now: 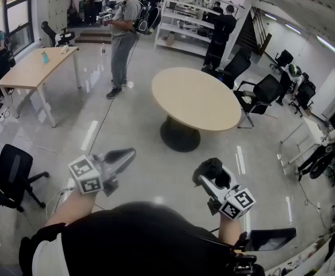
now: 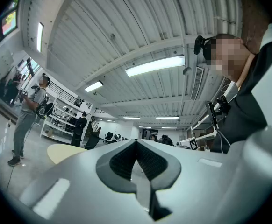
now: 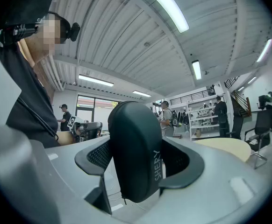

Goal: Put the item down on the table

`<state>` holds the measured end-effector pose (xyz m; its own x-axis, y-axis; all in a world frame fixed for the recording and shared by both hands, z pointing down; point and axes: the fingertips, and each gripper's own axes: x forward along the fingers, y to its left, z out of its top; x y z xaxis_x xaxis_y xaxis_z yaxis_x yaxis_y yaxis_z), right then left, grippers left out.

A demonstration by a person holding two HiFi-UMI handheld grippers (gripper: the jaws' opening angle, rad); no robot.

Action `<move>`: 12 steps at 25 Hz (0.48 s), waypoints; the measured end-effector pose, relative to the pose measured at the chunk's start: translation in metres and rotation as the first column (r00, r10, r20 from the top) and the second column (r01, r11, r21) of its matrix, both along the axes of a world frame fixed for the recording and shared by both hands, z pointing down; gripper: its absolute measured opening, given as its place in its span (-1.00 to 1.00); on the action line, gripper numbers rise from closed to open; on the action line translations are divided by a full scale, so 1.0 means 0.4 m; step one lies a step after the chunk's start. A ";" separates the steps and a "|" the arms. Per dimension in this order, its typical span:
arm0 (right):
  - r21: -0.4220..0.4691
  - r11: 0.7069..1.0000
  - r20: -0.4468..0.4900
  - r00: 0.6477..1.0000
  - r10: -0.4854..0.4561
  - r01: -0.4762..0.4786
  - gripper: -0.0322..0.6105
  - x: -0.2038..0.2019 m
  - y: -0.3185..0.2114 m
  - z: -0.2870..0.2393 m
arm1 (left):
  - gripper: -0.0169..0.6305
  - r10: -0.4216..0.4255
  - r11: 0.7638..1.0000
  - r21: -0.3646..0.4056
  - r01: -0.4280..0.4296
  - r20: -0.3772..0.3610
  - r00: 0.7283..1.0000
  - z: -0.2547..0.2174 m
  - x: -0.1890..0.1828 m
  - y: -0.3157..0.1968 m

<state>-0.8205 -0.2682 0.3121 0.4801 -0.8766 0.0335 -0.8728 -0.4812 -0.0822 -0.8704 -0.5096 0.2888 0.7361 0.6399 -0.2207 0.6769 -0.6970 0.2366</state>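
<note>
A black oval case (image 3: 137,153) with pale lettering on its side stands upright between my right gripper's (image 3: 140,164) jaws, which are shut on it. In the head view that right gripper (image 1: 209,171) is held at lower right with the dark case (image 1: 210,168) at its tip. My left gripper (image 1: 127,154) is at lower left, jaws together and nothing in them; in its own view the left gripper (image 2: 137,160) pads meet. The round beige table (image 1: 195,98) stands ahead across the floor, well beyond both grippers.
A black office chair (image 1: 9,174) is at the left. A rectangular wooden desk (image 1: 36,69) stands far left. A person (image 1: 122,36) stands beyond the round table, others by the white shelves (image 1: 193,16). More black chairs (image 1: 259,94) sit to the table's right.
</note>
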 end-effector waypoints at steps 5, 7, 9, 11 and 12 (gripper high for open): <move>-0.011 1.000 -0.004 1.000 -0.006 0.006 0.15 -0.001 0.002 0.007 | -0.97 -0.004 1.000 -0.003 0.004 -0.008 1.000 0.005 -0.004 0.007; -0.014 1.000 -0.005 1.000 -0.006 0.006 0.15 -0.002 0.002 0.009 | -0.97 -0.004 1.000 -0.005 0.003 -0.009 1.000 0.008 -0.006 0.007; -0.010 1.000 -0.001 1.000 -0.007 0.007 0.15 -0.004 0.003 0.011 | -0.97 -0.003 1.000 -0.005 0.003 -0.009 1.000 0.011 -0.008 0.007; 0.000 1.000 0.008 1.000 -0.006 0.006 0.16 -0.002 0.008 0.009 | -0.97 -0.003 1.000 -0.006 0.003 -0.010 1.000 0.012 -0.009 0.009; 0.007 1.000 0.012 1.000 -0.005 0.005 0.16 0.001 0.012 0.007 | -0.97 -0.003 1.000 -0.007 0.003 -0.009 1.000 0.011 -0.008 0.011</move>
<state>-0.8203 -0.2634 0.3150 0.4754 -0.8791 0.0334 -0.8740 -0.4763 -0.0963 -0.8735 -0.5051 0.2932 0.7358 0.6362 -0.2322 0.6771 -0.6973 0.2351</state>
